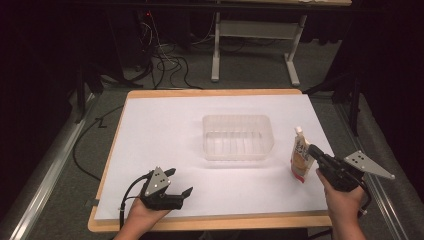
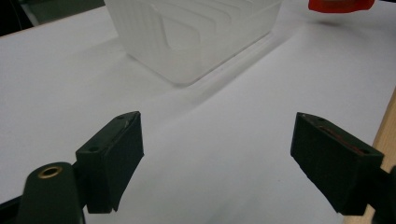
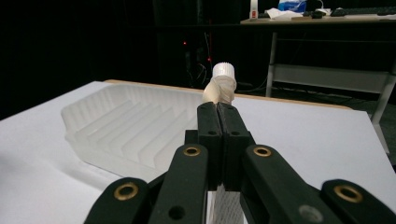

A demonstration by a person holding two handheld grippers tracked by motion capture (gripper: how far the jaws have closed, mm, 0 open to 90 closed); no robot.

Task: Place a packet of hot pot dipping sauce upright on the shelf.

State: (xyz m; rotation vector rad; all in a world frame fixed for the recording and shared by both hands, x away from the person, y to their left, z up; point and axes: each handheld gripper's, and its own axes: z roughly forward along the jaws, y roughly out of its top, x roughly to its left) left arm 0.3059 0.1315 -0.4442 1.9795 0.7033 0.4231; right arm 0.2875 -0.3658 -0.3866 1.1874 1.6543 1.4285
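Presently, the spouted pouch [image 1: 301,159] stood upright right of the clear tray [image 1: 237,137], pinched in the closed right tool [image 1: 314,151]. Left tool [image 1: 181,183] rested near the counter [image 1: 215,93] edge, jaws wide, empty. The right gripper view showed the pouch's white cap [image 3: 222,70].

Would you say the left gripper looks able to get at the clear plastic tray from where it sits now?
Probably yes. The left gripper rests near the table's front edge with its jaws open, and only bare white table surface lies between it and the clear plastic tray. The spouted pouch stands off to the tray's right, out of that path.
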